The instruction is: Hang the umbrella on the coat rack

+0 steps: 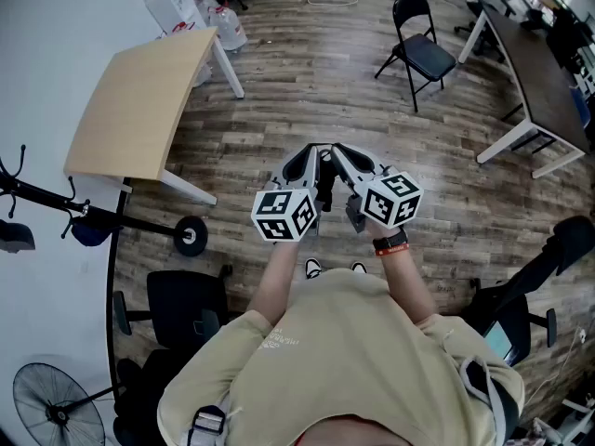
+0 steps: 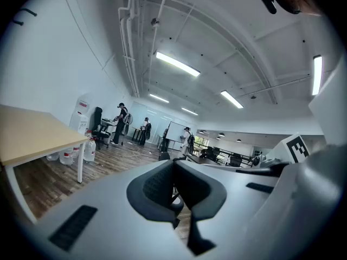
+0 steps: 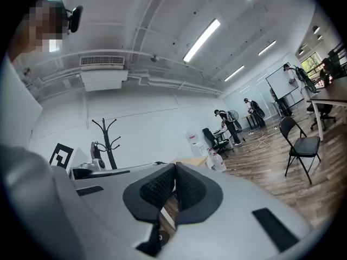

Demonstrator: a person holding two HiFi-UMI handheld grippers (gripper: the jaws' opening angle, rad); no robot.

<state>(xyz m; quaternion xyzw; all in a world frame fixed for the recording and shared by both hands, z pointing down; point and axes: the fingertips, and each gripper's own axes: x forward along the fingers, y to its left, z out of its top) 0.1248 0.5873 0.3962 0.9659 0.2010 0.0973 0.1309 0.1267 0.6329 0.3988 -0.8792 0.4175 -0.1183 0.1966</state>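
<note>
Coat rack (image 1: 56,200) stood at nine o'clock, open floor (image 1: 307,82) ahead; left gripper (image 1: 312,153) and right gripper (image 1: 338,151) fingers were pressed together, empty.

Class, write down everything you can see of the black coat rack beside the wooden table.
The coat rack is a slim black pole, metal by its look, upright on a round disc base on the wood floor beside the wooden table. Curved hooks branch near its top. A dark blue item hangs on it; what it is cannot be told.
</note>
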